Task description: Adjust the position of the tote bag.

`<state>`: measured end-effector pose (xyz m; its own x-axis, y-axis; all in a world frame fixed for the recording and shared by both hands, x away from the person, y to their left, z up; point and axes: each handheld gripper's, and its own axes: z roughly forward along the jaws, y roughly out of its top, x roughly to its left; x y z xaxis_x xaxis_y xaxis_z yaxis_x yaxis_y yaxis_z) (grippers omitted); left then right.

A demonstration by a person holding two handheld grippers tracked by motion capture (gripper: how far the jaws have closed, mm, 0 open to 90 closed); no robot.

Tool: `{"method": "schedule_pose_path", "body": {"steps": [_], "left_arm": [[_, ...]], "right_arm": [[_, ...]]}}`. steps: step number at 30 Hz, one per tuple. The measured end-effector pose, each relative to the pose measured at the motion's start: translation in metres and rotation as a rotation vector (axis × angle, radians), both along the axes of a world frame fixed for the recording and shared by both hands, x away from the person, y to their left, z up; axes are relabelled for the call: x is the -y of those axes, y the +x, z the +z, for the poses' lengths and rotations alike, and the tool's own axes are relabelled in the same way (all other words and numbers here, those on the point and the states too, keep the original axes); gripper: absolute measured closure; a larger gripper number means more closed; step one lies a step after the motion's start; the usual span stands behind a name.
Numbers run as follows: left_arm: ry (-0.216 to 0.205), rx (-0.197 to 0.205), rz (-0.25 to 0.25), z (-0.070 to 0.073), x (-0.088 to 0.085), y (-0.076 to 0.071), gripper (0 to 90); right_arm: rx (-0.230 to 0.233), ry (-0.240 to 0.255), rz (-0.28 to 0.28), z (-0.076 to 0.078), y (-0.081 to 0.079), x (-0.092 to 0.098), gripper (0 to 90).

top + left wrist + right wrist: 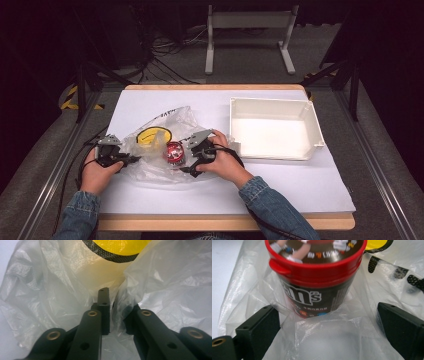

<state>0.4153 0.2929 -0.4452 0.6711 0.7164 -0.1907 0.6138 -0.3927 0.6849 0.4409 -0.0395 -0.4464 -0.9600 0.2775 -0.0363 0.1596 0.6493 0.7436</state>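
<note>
A clear plastic bag (180, 120) with a yellow and black print (154, 135) lies crumpled on the white mat. A brown candy tub (174, 152) with a red lid stands in it. My left gripper (131, 159) is at the bag's left edge. In the left gripper view its jaws (116, 315) stand close together, with a loose fold of the bag (62, 290) in the narrow gap. My right gripper (186, 161) is right of the tub. In the right gripper view it (328, 325) is wide open, a jaw on each side of the tub (314, 285), with bag film (324, 340) over the tub's foot.
A white rectangular bin (272, 102) stands empty at the right of the mat (300, 185), close to my right hand. The table's wooden edge (225, 222) runs along the front. A white metal stand (250, 20) and cables are on the floor beyond.
</note>
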Motion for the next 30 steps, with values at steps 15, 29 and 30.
{"method": "schedule_pose_path", "body": {"steps": [15,29,30], "left_arm": [[-0.111,0.23,-0.086,0.076,-0.001,-0.035,20.8],[-0.105,0.312,-0.145,0.093,0.062,-0.032,29.5],[-0.105,0.312,-0.145,0.093,0.062,-0.032,32.0]], "right_arm": [[0.029,0.01,-0.007,0.015,-0.009,0.003,7.4],[0.045,0.036,-0.011,0.031,-0.018,0.005,7.8],[0.045,0.036,-0.011,0.031,-0.018,0.005,7.8]]}}
